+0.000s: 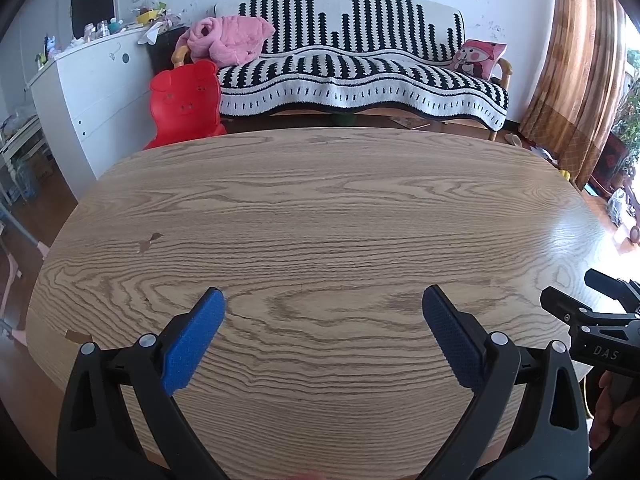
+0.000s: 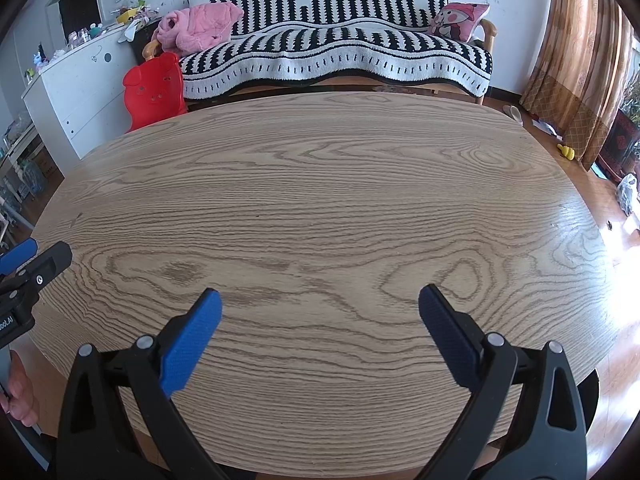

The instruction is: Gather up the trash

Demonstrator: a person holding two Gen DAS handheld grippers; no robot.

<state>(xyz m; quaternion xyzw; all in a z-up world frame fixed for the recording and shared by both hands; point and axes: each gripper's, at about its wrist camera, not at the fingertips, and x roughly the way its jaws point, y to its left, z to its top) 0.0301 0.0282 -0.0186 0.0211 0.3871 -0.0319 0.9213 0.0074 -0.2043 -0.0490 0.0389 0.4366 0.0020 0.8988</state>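
No trash made out on table (image 1: 320, 208) in either view, left gripper (image 1: 324, 300) held wide apart and empty over near edge, right gripper (image 2: 320, 300) likewise spread and empty, yellow toy (image 2: 567, 152) seen by right camera only, sofa (image 1: 360, 72) beyond, table's near edge cut off.

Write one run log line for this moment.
left gripper: open, nothing held | right gripper: open, nothing held | table: no trash visible

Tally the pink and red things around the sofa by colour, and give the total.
Pink: 2, the pink garment heaped on the sofa's left end and the pink cartoon cushion at its right end.
Red: 1, the red bear-shaped chair on the floor beside the sofa.
Total: 3.
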